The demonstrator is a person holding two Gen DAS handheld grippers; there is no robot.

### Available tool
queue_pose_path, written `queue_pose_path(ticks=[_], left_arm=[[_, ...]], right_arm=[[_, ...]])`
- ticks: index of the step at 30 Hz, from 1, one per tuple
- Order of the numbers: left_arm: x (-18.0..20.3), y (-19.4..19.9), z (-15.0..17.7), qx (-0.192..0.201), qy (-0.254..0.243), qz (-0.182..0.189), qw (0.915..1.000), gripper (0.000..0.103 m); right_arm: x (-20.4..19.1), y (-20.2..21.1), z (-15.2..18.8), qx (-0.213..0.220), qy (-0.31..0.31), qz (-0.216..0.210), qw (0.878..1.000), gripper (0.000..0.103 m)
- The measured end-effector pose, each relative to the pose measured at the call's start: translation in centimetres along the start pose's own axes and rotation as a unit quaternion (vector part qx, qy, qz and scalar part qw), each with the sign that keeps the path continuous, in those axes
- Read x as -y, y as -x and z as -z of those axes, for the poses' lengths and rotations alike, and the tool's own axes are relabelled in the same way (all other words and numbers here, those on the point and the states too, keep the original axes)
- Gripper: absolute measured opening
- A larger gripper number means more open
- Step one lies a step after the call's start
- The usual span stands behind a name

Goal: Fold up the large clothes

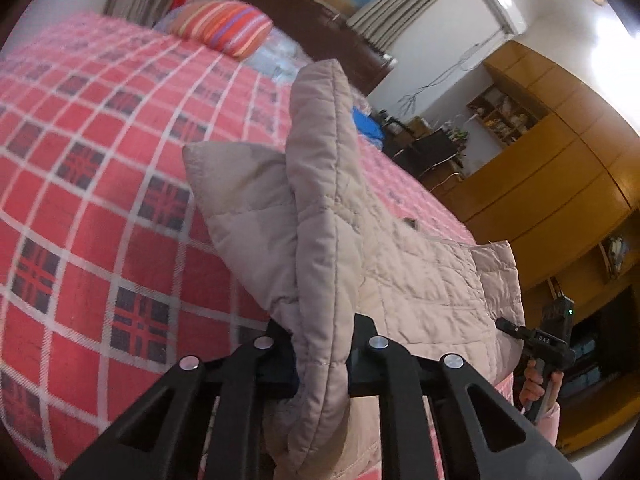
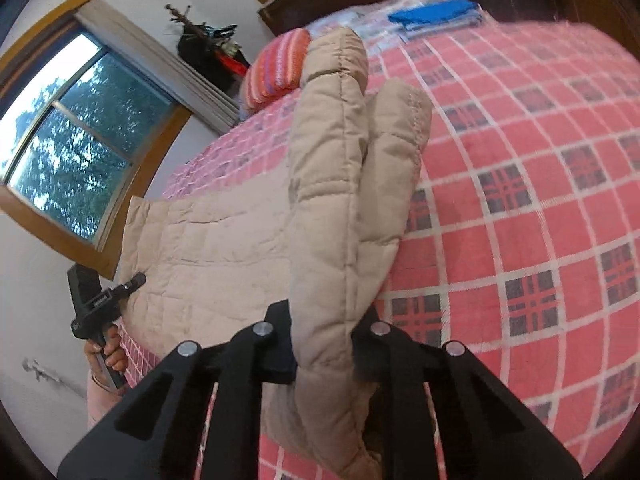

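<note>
Left black two-finger gripper (image 1: 323, 354): jaws clamped on thick edge fold of beige quilted padded garment (image 1: 400, 272). Right black two-finger gripper (image 2: 324, 344): jaws likewise pinching bunched edge of same garment. Garment body spread on red, white and navy plaid bedspread (image 1: 100, 184), gripped edges lifted. Person's hand (image 2: 105, 354) on left gripper's handle. Beyond: striped orange-pink pillow (image 1: 224, 26), blue folded cloth (image 2: 436, 14), dark wooden headboard (image 1: 304, 20).
</note>
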State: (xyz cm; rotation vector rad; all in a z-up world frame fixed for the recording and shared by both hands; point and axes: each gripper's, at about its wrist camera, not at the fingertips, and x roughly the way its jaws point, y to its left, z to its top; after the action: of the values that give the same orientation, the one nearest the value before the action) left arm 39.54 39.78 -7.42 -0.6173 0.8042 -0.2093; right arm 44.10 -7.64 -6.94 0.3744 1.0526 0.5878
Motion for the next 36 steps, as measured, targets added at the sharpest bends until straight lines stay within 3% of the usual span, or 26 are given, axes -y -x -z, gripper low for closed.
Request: queue_pose_path(ticks=[7, 13, 21, 27, 36], left_arm=[[2.9, 4.9, 1.8, 0.029, -0.024, 0.018, 0.9991, 0.013], [4.6, 11.0, 5.7, 0.053, -0.041, 0.035, 0.9972, 0.013], [6.4, 15.9, 11.5, 0.064, -0.072, 0.030, 0.9949, 0.013], [5.7, 16.3, 15.5, 0.054, -0.079, 0.022, 0.9952, 0.014], [1.7, 12.6, 19.5, 0.008, -0.061, -0.010, 0.9980, 0.015]], right_arm=[[-3.1, 5.7, 2.3, 0.029, 0.035, -0.006, 0.999, 0.014], [-5.5, 10.3, 5.4, 0.051, 0.066, -0.011, 0.996, 0.014], [-7.7, 15.1, 12.4, 0.071, 0.095, -0.013, 0.993, 0.014], [-6.8, 15.4, 16.9, 0.066, 0.089, -0.011, 0.994, 0.014], [-1.7, 11.6, 21.1, 0.029, 0.030, -0.001, 0.999, 0.014]])
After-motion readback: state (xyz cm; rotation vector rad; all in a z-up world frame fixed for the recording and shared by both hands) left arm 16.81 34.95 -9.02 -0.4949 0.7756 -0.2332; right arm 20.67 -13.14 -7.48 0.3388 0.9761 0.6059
